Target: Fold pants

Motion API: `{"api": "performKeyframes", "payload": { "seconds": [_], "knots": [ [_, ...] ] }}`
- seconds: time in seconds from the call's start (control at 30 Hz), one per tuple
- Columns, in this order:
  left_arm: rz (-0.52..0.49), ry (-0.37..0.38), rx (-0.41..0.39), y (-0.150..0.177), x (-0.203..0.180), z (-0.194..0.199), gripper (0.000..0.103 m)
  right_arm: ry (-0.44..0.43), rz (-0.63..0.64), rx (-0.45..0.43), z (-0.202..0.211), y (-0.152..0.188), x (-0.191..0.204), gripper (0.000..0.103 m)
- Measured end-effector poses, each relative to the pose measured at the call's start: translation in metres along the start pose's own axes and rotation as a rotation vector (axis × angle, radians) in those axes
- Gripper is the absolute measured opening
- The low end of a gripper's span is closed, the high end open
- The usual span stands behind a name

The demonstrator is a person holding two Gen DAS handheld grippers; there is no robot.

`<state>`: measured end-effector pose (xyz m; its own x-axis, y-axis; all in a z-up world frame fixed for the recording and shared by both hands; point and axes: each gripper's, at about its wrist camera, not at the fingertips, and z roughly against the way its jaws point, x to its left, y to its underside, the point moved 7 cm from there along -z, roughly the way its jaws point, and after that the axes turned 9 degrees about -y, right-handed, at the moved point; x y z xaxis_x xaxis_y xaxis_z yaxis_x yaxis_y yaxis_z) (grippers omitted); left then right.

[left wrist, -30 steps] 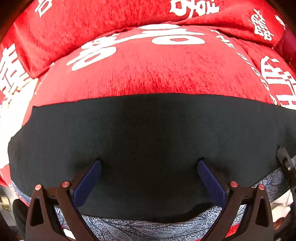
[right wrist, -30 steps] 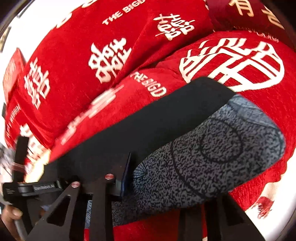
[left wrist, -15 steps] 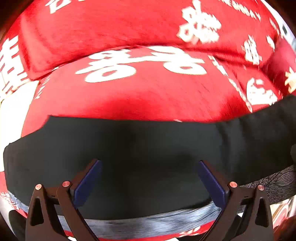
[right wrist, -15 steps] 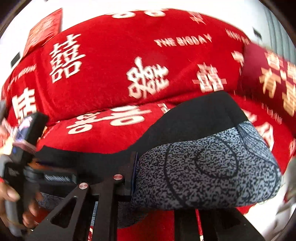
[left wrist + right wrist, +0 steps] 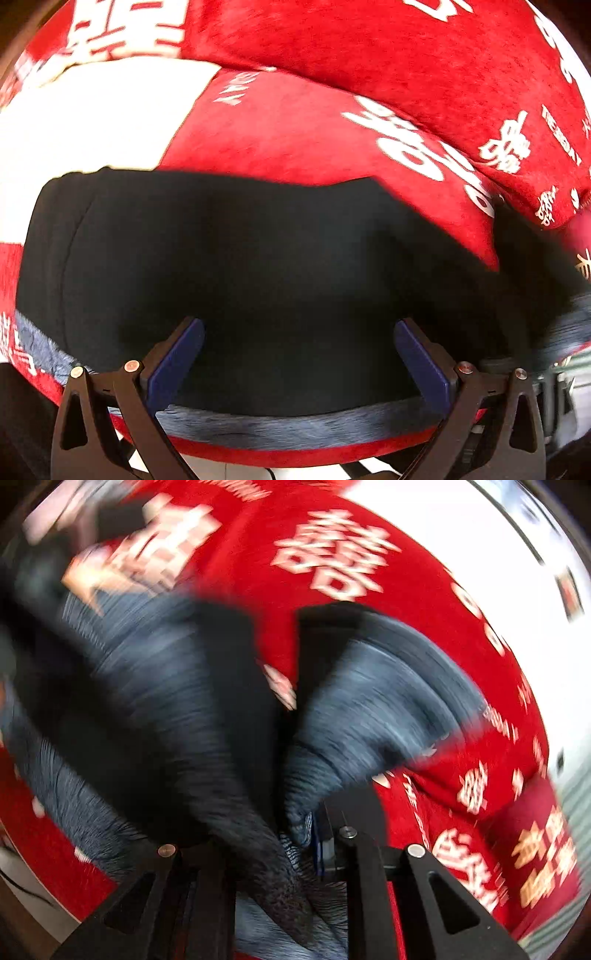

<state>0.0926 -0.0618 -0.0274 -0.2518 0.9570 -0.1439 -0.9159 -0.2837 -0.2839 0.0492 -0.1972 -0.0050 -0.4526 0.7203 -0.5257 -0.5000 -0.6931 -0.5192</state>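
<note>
The left gripper [image 5: 297,354] stands with its two blue-padded fingers [image 5: 173,363] wide apart over the pants [image 5: 258,266] — black cloth fills the gap between them, and neither pad presses it. Just behind the fingers runs the pants' grey patterned edge [image 5: 295,424], blurred. Ahead of the claw lies the red cover with white characters [image 5: 295,129]; a white patch [image 5: 92,118] sits ahead to the left — a red cushion [image 5: 406,48] further ahead.
</note>
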Motion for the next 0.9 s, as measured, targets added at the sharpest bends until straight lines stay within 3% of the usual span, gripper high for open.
{"api": "performKeyframes", "payload": {
  "seconds": [0.1,0.23,0.3,0.37,0.43,0.47,0.53,0.6,0.67,0.8,0.87,0.9],
  "knots": [
    [0.006,0.043,-0.009,0.002,0.009,0.003,0.103,0.045,0.13,0.076,-0.02,0.012,0.034,0.019],
    [0.004,0.07,-0.03,-0.003,0.007,0.015,0.103,0.135,0.249,0.122,-0.024,0.023,0.05,0.022],
    [0.005,0.104,-0.043,-0.008,0.001,0.024,0.103,0.173,0.296,0.137,-0.022,0.022,0.053,0.032],
    [-0.008,0.133,-0.059,-0.012,-0.007,0.034,0.103,0.198,0.324,0.133,-0.012,0.017,0.054,0.063],
    [-0.037,0.148,-0.074,-0.014,-0.015,0.042,0.103,0.154,0.311,0.089,0.014,0.012,0.055,0.082],
    [-0.058,0.147,-0.085,-0.014,-0.02,0.045,0.103,0.109,0.293,0.076,0.025,0.012,0.056,0.083],
    [-0.1,0.131,-0.103,-0.014,-0.027,0.049,0.103,-0.077,0.202,0.057,0.055,0.014,0.056,0.083],
    [-0.129,0.12,-0.104,-0.01,-0.032,0.047,0.103,-0.258,0.027,0.016,0.082,0.017,0.036,0.084],
    [-0.141,0.114,-0.079,-0.005,-0.038,0.039,0.103,-0.294,-0.113,0.013,0.084,0.023,0.006,0.084],
    [-0.156,0.08,-0.033,0.008,-0.045,0.021,0.103,-0.242,-0.474,0.089,0.047,0.053,-0.07,0.084],
    [-0.178,0.04,-0.023,0.016,-0.047,0.015,0.103,-0.278,-0.622,0.121,0.027,0.07,-0.084,0.082],
    [-0.194,0.018,-0.018,0.02,-0.047,0.013,0.103,-0.298,-0.649,0.188,0.014,0.081,-0.079,0.079]
  ]
}}
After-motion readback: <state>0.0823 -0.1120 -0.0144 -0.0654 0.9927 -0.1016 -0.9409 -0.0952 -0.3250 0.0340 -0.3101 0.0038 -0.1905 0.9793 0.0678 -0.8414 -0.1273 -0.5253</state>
